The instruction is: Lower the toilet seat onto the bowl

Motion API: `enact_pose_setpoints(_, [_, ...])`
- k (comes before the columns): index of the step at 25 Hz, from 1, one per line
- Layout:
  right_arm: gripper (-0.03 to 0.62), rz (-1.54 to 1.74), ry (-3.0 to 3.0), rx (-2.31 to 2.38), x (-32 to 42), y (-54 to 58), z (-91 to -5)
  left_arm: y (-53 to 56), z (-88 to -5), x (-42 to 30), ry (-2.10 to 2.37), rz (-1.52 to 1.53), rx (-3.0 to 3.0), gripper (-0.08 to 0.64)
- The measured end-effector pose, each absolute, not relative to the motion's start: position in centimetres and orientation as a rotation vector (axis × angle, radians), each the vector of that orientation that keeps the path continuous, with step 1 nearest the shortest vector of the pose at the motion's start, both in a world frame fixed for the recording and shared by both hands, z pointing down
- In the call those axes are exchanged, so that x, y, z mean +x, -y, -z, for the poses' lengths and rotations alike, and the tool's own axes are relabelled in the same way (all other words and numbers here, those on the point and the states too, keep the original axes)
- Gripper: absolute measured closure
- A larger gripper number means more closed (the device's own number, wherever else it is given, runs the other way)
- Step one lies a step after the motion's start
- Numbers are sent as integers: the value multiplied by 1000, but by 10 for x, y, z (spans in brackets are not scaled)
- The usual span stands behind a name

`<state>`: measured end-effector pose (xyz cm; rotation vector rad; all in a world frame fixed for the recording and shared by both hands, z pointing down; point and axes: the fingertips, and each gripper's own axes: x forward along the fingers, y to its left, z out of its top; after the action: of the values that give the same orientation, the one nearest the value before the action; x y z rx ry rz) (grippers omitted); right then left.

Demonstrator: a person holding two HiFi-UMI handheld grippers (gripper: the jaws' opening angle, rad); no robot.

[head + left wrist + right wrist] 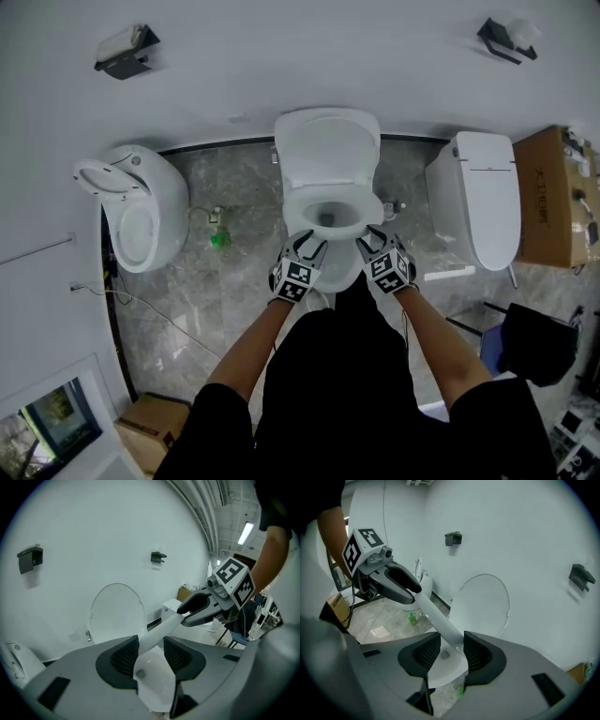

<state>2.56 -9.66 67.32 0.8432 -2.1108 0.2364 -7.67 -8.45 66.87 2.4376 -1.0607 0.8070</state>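
- A black wall bracket (127,53) is hanging on the white wall at the far left, and a white rounded toilet (131,206) is standing below it.
- A small green bottle (219,239) is sitting on the grey marbled floor (234,309) between that toilet and the middle one.
- The left gripper (312,242) is reaching down to the middle toilet. Its jaws are standing fairly wide, with the ribbed pads closed against the left front of the white plastic toilet seat (161,630).
- The seat is being held partway down and tilted. Its front edge is crossing from one gripper to the other, above the white ceramic bowl (345,272), whose inside is showing beneath it in both gripper views.
- The white oval lid (328,150) is standing upright against the wall behind the seat.
- The right gripper (368,239) is gripping the right front of the same edge. Its jaws are about half open, and the seat is running slantwise between the pads and touching both.
- Another white toilet with a closed flat lid (483,197) is standing further right, with a brown cardboard box (553,192) just beside it.
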Motion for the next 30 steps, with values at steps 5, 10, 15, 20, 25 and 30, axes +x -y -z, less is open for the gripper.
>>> enact_pose_setpoints(5, [442,-201,2060,830,26,64,-693,56,-679,-79,1031,-636,2368,376])
enact_pose_setpoints(10, [428,-204,2023,780,30,36,-716,25,-700,-76,1020,-647,2388,374])
enact_pose_setpoints(15, [416,-232,2016,777,35,16,-734,8,-715,-73,1035,-590,2357,384])
enact_pose_setpoints(20, [402,-246,2035,767,33,1,-751,-7,-730,-78,1071,-539,2338,400])
enact_pose_setpoints(25, [394,-230,2052,734,35,-12,-765,-22,-745,-75,1079,-585,2346,400])
enact_pose_setpoints(30, [382,-216,2070,698,37,-25,-781,-35,-760,-74,1108,-604,2283,399])
